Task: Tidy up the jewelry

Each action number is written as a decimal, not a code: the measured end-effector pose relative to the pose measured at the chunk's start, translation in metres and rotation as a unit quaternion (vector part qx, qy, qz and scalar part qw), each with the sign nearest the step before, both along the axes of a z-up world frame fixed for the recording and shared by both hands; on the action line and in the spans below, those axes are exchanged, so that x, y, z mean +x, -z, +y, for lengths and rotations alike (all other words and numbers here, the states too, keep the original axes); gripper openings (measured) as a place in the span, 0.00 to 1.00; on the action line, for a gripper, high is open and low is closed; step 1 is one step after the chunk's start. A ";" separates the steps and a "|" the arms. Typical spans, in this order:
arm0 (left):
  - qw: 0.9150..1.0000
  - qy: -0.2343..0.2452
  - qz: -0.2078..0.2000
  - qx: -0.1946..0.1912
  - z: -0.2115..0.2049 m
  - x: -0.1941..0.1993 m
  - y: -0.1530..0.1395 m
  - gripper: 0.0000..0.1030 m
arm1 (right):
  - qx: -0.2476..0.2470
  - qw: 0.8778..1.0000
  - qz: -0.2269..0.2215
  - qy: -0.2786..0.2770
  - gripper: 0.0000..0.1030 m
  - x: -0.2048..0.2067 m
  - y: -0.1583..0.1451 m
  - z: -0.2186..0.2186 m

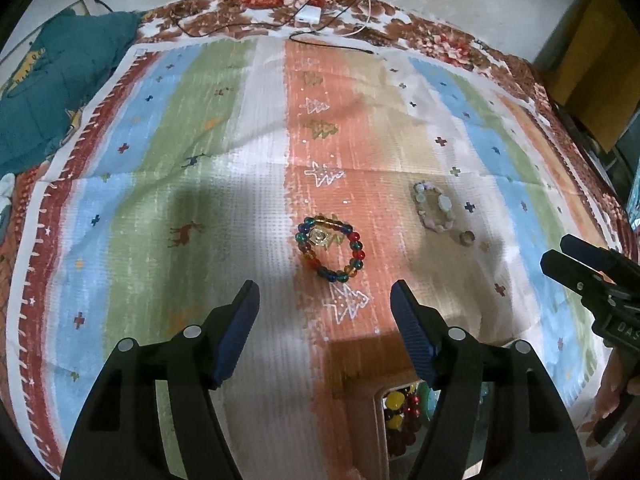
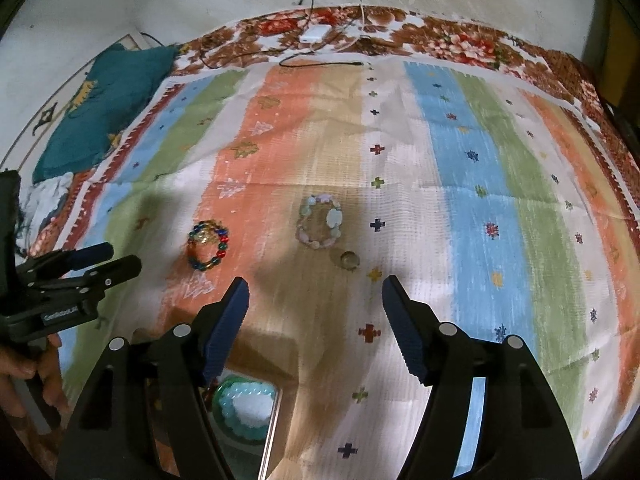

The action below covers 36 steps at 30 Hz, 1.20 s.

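Gaping wide, left claw (image 1: 325, 300) held nothing, ribbed blue pads (image 1: 236, 336) clear of striped woven cloth (image 1: 224, 168). Right claw (image 2: 315, 296) equally spread, empty. Multicoloured glass-bead bracelet (image 1: 330, 246) lay flat on cloth's orange stripe, just beyond left claw tips. Pale stone bracelet (image 2: 320, 222), chunky irregular beads, lay beside it toward right claw; small round ring (image 2: 349, 259) close by. Jewelry box (image 2: 244, 408) beneath claws held turquoise bead bracelet (image 2: 240, 396).

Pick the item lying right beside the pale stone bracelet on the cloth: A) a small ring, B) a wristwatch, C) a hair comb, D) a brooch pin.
A: a small ring lies just off the pale stone bracelet, apart from the multicolored bead bracelet.
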<state>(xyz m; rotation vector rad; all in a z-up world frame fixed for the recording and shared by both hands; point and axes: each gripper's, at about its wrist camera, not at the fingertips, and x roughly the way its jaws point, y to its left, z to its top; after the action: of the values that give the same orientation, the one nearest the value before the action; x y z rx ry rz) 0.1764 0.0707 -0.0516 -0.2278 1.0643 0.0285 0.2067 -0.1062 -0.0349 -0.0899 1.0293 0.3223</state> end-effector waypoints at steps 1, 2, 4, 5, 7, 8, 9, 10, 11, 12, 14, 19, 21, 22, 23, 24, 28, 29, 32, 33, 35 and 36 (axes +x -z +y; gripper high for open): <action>1.000 0.000 0.001 -0.001 0.000 0.001 0.001 0.66 | 0.001 1.000 0.003 -0.001 0.67 0.003 0.002 0.001; 1.000 -0.001 0.003 -0.001 0.001 0.004 0.002 0.66 | 0.001 1.000 0.004 -0.002 0.67 0.004 0.003 0.002; 1.000 -0.001 0.005 -0.003 0.001 0.006 0.004 0.67 | 0.000 1.000 0.005 -0.003 0.67 0.009 0.005 0.004; 1.000 -0.001 0.008 -0.006 0.001 0.009 0.006 0.67 | -0.001 1.000 0.006 -0.003 0.67 0.010 0.006 0.005; 1.000 -0.002 0.012 -0.009 0.002 0.013 0.009 0.67 | -0.001 1.000 0.006 -0.003 0.67 0.013 0.007 0.006; 1.000 -0.002 0.015 -0.011 0.003 0.015 0.012 0.67 | -0.001 1.000 0.006 -0.003 0.67 0.014 0.008 0.007; 1.000 -0.003 0.017 -0.012 0.003 0.016 0.013 0.67 | -0.001 1.000 0.006 -0.003 0.67 0.014 0.008 0.007; 1.000 -0.003 0.019 -0.013 0.004 0.018 0.015 0.67 | -0.002 1.000 0.006 -0.002 0.67 0.016 0.009 0.007; 1.000 -0.005 0.022 -0.016 0.005 0.020 0.017 0.67 | -0.003 1.000 0.007 -0.001 0.67 0.018 0.010 0.007; 1.000 -0.006 0.025 -0.018 0.005 0.022 0.019 0.67 | -0.004 1.000 0.008 0.001 0.67 0.020 0.012 0.007; 0.999 -0.007 0.030 -0.021 0.007 0.025 0.023 0.67 | -0.005 1.000 0.013 0.005 0.67 0.025 0.017 0.006; 0.999 -0.005 0.038 -0.016 0.006 0.032 0.030 0.67 | -0.012 1.000 0.023 0.010 0.67 0.037 0.027 0.007; 0.999 -0.004 0.042 -0.013 0.006 0.034 0.033 0.67 | -0.013 1.000 0.025 0.010 0.67 0.040 0.029 0.008; 0.999 -0.003 0.043 -0.012 0.006 0.035 0.033 0.67 | -0.013 1.000 0.026 0.009 0.67 0.041 0.030 0.008; 0.999 -0.002 0.044 -0.011 0.006 0.037 0.035 0.67 | -0.013 1.000 0.027 0.009 0.67 0.041 0.031 0.009; 0.999 -0.001 0.045 -0.010 0.006 0.037 0.036 0.67 | -0.014 1.000 0.027 0.009 0.67 0.043 0.032 0.010; 0.999 -0.001 0.051 -0.006 0.007 0.042 0.041 0.67 | -0.022 0.999 0.029 0.011 0.67 0.049 0.038 0.011; 0.999 -0.002 0.054 -0.005 0.007 0.044 0.043 0.67 | -0.023 0.999 0.031 0.012 0.67 0.050 0.040 0.011; 0.998 -0.001 0.057 -0.004 0.007 0.048 0.046 0.67 | -0.020 0.999 0.036 0.016 0.67 0.056 0.045 0.010; 0.998 0.000 0.058 -0.004 0.007 0.049 0.047 0.67 | -0.020 0.999 0.036 0.018 0.67 0.058 0.046 0.010; 0.998 0.001 0.060 -0.004 0.007 0.051 0.049 0.67 | -0.022 0.999 0.034 0.019 0.67 0.062 0.048 0.012; 0.998 0.003 0.061 -0.004 0.006 0.051 0.050 0.67 | -0.024 0.999 0.033 0.020 0.67 0.064 0.050 0.012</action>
<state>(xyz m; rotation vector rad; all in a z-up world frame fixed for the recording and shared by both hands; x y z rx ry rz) 0.2277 0.0771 -0.1017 -0.2329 1.1863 0.0338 0.2703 -0.0941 -0.0848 -0.1015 1.1037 0.2654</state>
